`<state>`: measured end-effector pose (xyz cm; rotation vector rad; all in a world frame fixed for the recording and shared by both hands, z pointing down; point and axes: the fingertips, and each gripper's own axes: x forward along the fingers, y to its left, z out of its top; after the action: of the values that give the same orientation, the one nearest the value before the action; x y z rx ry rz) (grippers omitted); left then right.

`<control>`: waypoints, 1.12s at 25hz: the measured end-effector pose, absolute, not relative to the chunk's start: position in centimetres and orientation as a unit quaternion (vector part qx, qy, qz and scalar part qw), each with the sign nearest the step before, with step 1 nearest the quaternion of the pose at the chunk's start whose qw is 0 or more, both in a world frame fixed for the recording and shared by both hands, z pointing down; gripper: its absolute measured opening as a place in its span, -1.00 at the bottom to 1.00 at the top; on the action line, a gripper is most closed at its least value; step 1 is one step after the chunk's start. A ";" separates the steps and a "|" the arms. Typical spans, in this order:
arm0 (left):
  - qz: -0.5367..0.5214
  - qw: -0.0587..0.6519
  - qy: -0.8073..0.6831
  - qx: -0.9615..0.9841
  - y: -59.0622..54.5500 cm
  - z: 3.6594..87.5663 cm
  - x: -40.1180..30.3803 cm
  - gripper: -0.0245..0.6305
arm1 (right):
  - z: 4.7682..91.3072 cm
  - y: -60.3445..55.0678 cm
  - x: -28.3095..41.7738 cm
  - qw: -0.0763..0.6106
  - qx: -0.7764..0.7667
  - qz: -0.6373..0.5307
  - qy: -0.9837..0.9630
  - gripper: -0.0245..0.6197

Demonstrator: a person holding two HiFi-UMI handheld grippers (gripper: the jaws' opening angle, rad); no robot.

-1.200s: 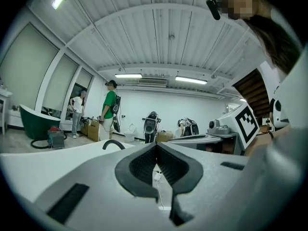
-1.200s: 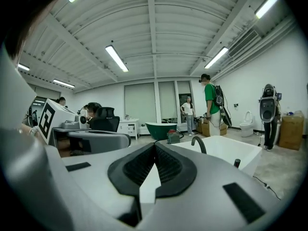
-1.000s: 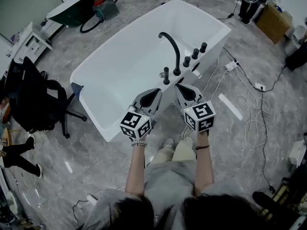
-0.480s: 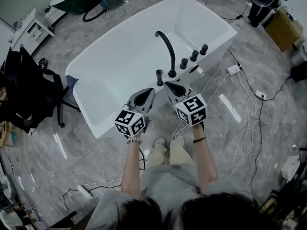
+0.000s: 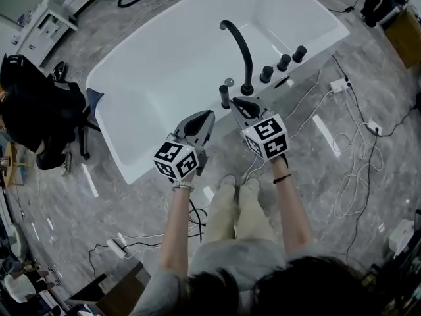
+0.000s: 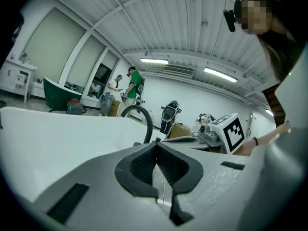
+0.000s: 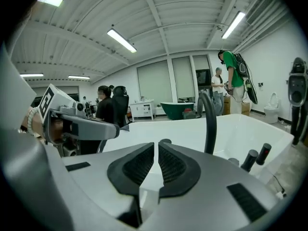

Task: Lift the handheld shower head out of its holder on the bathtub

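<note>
Lifting has not begun yet: the handheld shower head [image 5: 224, 96] stands upright in its holder on the near long rim of the bathtub [image 5: 104, 127], just beside the foot of the tall tap [image 5: 240, 45]. The right gripper [image 5: 238, 103] is near it, with its tip pointing at the rim, but does not touch it. Its jaws are pressed together with nothing between them. The left gripper [image 5: 205, 115] hangs a bit further along the same rim, and its jaws are also closed and empty. Everything is left to do: I think a gripper must open, go around the shower head, squeeze it and pull it up. The tub is smooth, shiny and white, with round corners. The shower head is a thin dark stick with a round top, and it looks hard and slippery. The tap is black and bent like a hook. Three short black knobs [image 5: 283, 62] stand in a row along the rim. The jaws are gray, with black bumpy pads.
</note>
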<state>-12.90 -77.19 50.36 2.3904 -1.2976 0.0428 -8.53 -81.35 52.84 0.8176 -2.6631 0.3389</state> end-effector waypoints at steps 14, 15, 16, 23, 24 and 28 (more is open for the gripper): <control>0.034 0.240 -0.467 0.850 -80.9 58.8 -14.6 -0.91 | 63.8 -85.2 -10.8 0.216 0.267 0.145 -0.928 -0.54; 0.036 0.242 -0.467 0.850 -80.9 59.2 -14.7 -0.91 | 64.2 -85.3 -11.0 0.217 0.266 0.146 -0.928 -0.52; 0.036 0.245 -0.468 0.849 -80.9 59.7 -14.8 -0.91 | 64.6 -85.5 -11.2 0.219 0.266 0.148 -0.927 -0.51; 0.036 0.260 -0.480 0.837 -81.0 62.2 -15.7 -0.91 | 67.0 -86.6 -12.4 0.216 0.265 0.158 -0.926 -0.45; 0.035 0.261 -0.481 0.836 -81.0 62.3 -15.9 -0.91 | 67.2 -86.7 -12.6 0.214 0.266 0.160 -0.926 -0.45; 0.033 0.266 -0.487 0.831 -81.5 63.0 -16.5 -0.91 | 67.8 -87.3 -13.5 0.207 0.271 0.169 -0.925 -0.45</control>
<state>-16.47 -81.45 62.97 2.2443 -1.3154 0.0884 -13.48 -87.29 67.78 0.7539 -2.5766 0.4698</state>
